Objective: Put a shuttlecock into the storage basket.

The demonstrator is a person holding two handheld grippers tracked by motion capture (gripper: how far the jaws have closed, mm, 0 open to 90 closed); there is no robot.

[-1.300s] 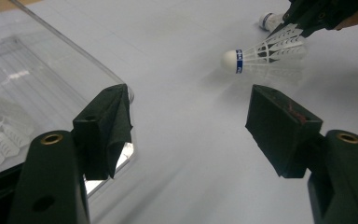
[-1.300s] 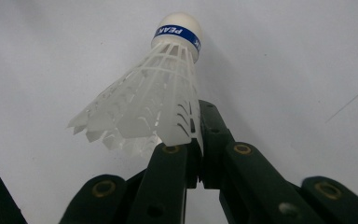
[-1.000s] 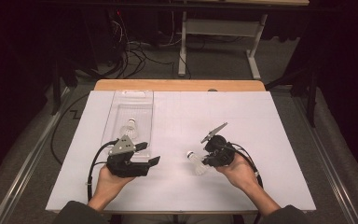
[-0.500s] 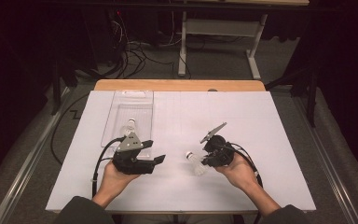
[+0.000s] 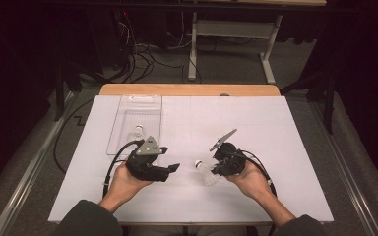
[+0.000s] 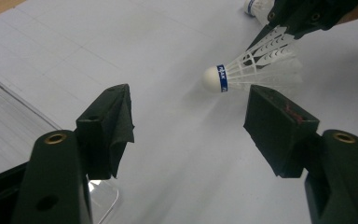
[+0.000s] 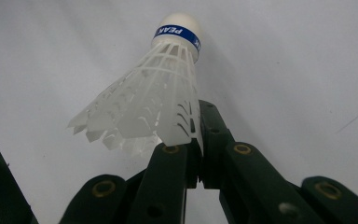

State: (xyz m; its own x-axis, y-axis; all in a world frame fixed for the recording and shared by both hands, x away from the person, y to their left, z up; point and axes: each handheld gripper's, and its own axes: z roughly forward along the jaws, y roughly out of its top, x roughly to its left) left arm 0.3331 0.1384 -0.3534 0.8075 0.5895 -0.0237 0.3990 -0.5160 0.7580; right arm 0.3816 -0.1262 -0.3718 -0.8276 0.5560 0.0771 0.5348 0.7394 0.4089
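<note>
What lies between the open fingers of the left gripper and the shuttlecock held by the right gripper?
Nothing: in the left gripper view, bare white table separates the left gripper from the shuttlecock.

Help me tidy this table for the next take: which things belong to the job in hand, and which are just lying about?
In the job:
- shuttlecock pinched by its skirt in the right tool
- left tool, open and facing it
- second shuttlecock lying in the clear tray

Lying about:
- cables on the floor behind the table
- white frame back there
</note>
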